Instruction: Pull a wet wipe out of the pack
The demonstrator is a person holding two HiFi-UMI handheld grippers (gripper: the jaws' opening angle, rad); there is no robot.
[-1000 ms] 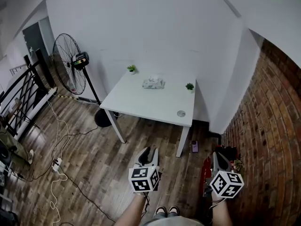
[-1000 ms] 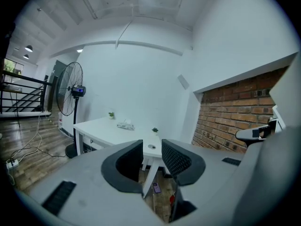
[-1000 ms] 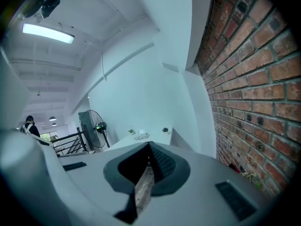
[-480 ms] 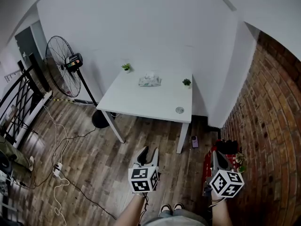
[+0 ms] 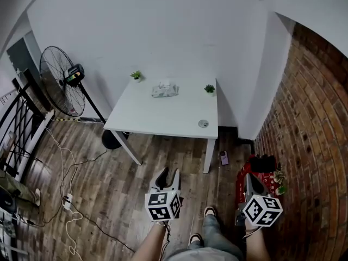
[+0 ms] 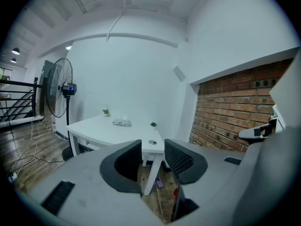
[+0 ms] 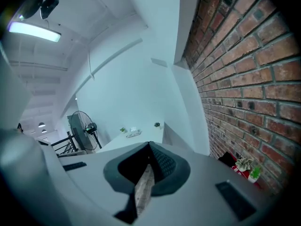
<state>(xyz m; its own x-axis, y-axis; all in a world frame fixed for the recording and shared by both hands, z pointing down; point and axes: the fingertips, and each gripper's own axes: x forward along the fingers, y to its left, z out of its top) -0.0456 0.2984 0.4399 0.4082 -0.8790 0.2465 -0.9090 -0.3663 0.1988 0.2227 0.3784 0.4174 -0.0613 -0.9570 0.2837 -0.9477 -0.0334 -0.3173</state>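
The wet wipe pack (image 5: 164,90) lies at the far side of a white table (image 5: 157,121), a white wipe sticking up from its top. It also shows small in the left gripper view (image 6: 122,122) and the right gripper view (image 7: 133,133). Both grippers hang over the wooden floor, well short of the table. My left gripper (image 5: 167,173) is open; its jaws have just been opening, and nothing is between them (image 6: 153,147). My right gripper (image 5: 250,179) is shut, its tips meeting with nothing held (image 7: 149,146).
Two small potted plants (image 5: 136,75) (image 5: 209,88) and a small round thing (image 5: 203,123) stand on the table. A standing fan (image 5: 62,80) and floor cables (image 5: 68,189) are at the left. A brick wall (image 5: 315,145), a red object (image 5: 243,175) and a phone (image 5: 224,157) are at the right.
The table has slid left and slightly nearer in the head view as the person steps forward. Both grippers sit a little lower. The left jaws stand wider apart.
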